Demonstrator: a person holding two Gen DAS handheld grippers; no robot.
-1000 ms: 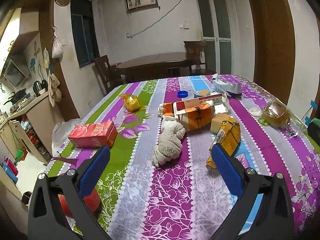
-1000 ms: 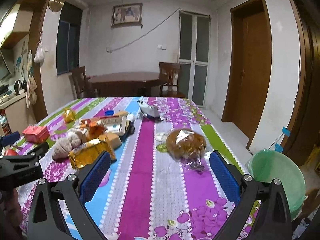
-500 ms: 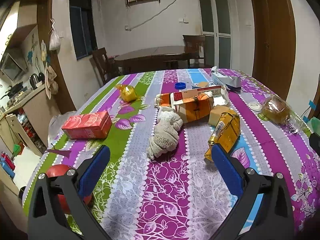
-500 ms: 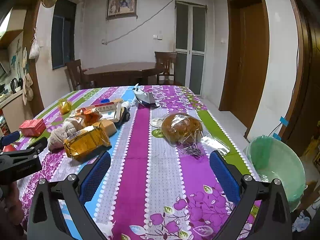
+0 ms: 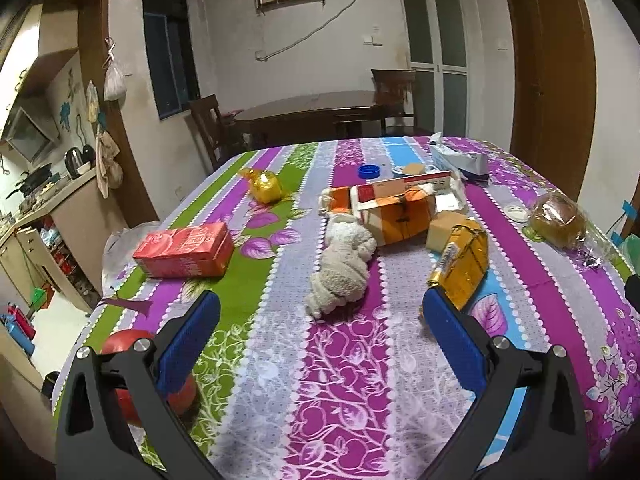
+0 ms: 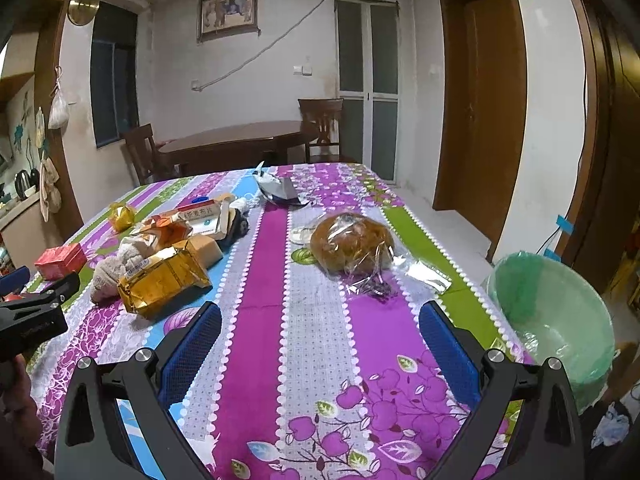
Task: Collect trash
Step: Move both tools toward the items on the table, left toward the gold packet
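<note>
Left gripper point(image 5: 320, 308) and right gripper point(image 6: 320, 308), both spread wide and empty, above the striped tablecloth point(image 5: 344, 380); cream cloth bundle point(image 5: 342, 270) at centre, gold packet point(image 5: 460, 266) right, red carton point(image 5: 184, 250) left, green-lined bin point(image 6: 552, 316) at right edge.

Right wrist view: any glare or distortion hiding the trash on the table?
Right wrist view: glare on the clear wrap around the bread and on the gold foil bag, both still readable; fisheye bends the door frame. Left wrist view: sharp, evenly lit; its own finger hides part of a red object.
</note>
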